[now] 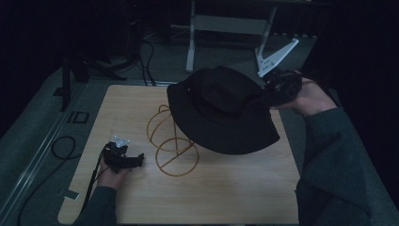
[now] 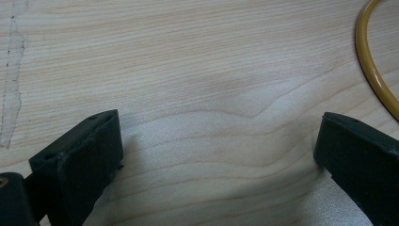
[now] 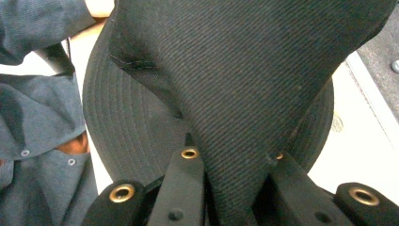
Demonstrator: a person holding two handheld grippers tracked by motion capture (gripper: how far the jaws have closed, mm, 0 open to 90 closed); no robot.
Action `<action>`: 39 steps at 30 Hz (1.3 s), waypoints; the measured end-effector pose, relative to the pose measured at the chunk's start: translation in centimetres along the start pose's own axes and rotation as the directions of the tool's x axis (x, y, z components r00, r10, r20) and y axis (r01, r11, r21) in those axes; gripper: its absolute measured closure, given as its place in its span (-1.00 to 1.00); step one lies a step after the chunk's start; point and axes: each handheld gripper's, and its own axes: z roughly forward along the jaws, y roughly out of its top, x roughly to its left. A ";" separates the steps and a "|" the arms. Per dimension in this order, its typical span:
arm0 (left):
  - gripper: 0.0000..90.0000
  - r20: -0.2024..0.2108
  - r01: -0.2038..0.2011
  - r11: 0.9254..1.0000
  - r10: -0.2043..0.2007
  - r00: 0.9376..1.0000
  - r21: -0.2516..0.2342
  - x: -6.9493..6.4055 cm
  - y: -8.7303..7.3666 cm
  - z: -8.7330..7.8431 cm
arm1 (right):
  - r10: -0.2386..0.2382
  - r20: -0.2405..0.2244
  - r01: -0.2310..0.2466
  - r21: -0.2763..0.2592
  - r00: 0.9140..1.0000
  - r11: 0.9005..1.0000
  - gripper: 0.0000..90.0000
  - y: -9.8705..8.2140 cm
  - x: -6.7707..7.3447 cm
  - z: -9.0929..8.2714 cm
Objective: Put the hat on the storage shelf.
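Observation:
A black bucket hat (image 1: 221, 109) hangs in the air over the right half of the wooden table (image 1: 136, 202), tilted, above a yellow wire hat stand (image 1: 171, 141). My right gripper (image 1: 281, 88) is shut on the hat's crown at its right side; in the right gripper view the dark twill of the hat (image 3: 244, 84) is pinched between the two jaws. My left gripper (image 1: 134, 161) rests on the table at the left, open, with nothing between its fingers (image 2: 80, 160); bare wood lies under it, and a curve of the yellow stand (image 2: 371, 70) sits at the upper right.
The person's sleeves come in from the bottom left and right. A white metal frame (image 1: 277, 54) and table legs stand on the grey floor behind the table. Cables (image 1: 63, 146) trail on the floor at the left.

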 end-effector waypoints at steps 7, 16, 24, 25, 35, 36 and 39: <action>-0.96 0.000 0.001 1.000 -0.001 1.000 -0.001 0.0 0.0 0.0 | -0.009 -0.004 0.009 -0.013 1.000 1.000 0.92 0.8 0.1 0.3; -0.96 0.000 0.001 1.000 -0.001 1.000 0.000 0.0 0.0 0.0 | -0.027 -0.027 0.027 -0.007 0.999 1.000 0.92 2.0 0.2 1.6; -0.96 0.001 0.002 1.000 -0.002 1.000 0.000 0.0 0.0 0.0 | -0.035 -0.045 0.035 -0.001 0.998 0.999 0.91 3.1 0.1 3.1; -0.96 0.001 0.002 1.000 -0.002 1.000 -0.001 0.0 0.0 0.0 | -0.037 -0.050 0.037 0.000 0.998 0.999 0.91 3.4 0.1 3.4; -0.96 0.001 0.002 1.000 -0.002 1.000 -0.001 0.0 0.0 0.0 | -0.045 -0.071 0.046 0.017 0.997 0.999 0.90 4.6 0.3 4.7; -0.96 0.001 0.002 1.000 -0.002 1.000 -0.001 0.0 0.0 0.0 | -0.045 -0.071 0.046 0.017 0.997 0.999 0.90 4.6 0.3 4.7; -0.96 0.001 0.002 1.000 -0.002 1.000 0.000 0.0 0.0 0.0 | -0.047 -0.078 0.048 0.017 0.996 0.999 0.90 4.9 0.3 5.1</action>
